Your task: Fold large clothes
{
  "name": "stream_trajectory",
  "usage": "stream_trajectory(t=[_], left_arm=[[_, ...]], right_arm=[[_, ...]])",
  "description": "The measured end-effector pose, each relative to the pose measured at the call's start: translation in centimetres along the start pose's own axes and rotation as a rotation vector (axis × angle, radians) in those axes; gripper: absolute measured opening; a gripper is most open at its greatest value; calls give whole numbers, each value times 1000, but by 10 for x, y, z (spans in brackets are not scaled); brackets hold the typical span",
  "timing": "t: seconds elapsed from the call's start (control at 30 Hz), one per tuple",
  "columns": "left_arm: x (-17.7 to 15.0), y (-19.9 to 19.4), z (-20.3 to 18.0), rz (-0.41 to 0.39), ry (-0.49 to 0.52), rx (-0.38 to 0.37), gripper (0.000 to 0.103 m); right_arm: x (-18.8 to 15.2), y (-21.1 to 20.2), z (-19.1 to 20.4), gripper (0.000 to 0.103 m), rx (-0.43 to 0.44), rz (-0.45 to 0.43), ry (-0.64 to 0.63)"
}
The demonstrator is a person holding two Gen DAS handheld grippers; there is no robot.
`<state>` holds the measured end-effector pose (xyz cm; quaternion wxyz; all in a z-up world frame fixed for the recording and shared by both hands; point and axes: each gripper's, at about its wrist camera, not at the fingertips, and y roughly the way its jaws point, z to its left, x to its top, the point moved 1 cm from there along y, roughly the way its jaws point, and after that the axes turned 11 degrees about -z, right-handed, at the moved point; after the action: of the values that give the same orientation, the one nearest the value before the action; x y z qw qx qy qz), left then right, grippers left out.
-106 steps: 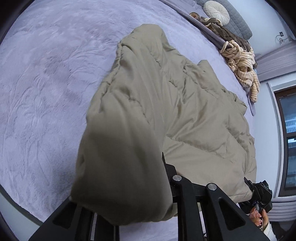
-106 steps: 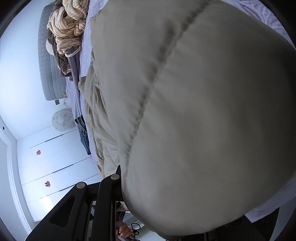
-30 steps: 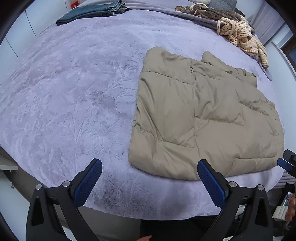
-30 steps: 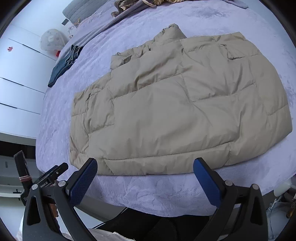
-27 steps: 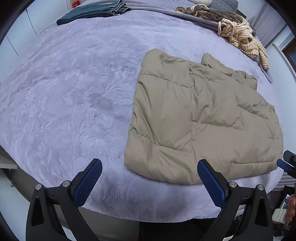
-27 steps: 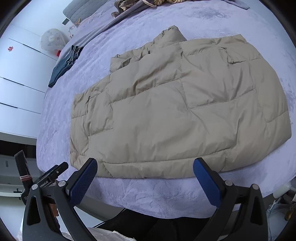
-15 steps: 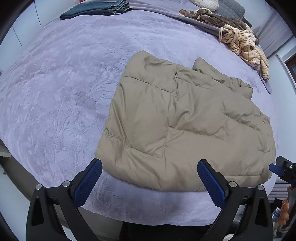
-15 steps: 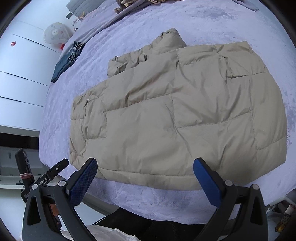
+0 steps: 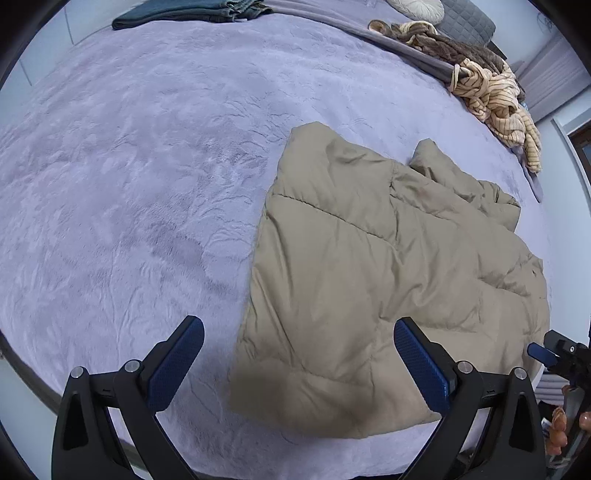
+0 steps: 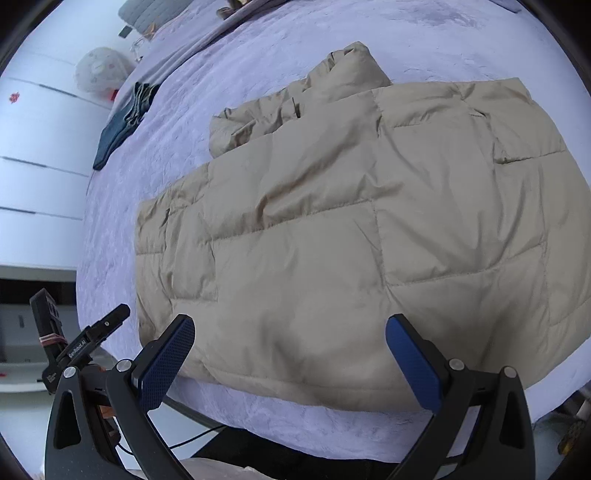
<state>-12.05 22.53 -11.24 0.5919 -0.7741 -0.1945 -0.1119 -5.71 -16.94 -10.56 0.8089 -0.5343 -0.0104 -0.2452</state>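
Note:
A beige quilted puffer jacket lies flat on the lilac bedspread, folded over, with its collar bunched at the far side. In the right wrist view the same jacket fills the middle. My left gripper hovers open over the jacket's near left corner, holding nothing. Over the jacket's near edge my right gripper is open and empty too. The right gripper also shows at the right edge of the left wrist view.
Dark folded jeans lie at the far edge of the bed. A striped cream garment and a brown one are heaped at the far right. White cupboards stand left of the bed. The bed edge runs just under both grippers.
Earlier both grippers held the jacket up; they have let go and it lies flat. Over the last second both grippers moved closer to its near edge.

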Motion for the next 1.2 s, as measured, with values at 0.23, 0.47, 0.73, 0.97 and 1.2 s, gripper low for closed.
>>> stream_trajectory(t=[0.23,0.47,0.73,0.97,1.2], left_arm=[[34,52,33,135,47,-206,103],[34,121,36,342,-51,-490,103],[18,141,-16,408,93,-627,48],[30,109,-27,378,73,-680,27],[41,47,-75,302,73,-654,27]], right_arm=[[7,22,13,36,-44,-14,66],[3,41,14,35,-97,17,84],[1,51,10,35,-138,38,101],[18,36,17,21,-152,-27,16],[45,69,-4,17,-117,-33,-19]])
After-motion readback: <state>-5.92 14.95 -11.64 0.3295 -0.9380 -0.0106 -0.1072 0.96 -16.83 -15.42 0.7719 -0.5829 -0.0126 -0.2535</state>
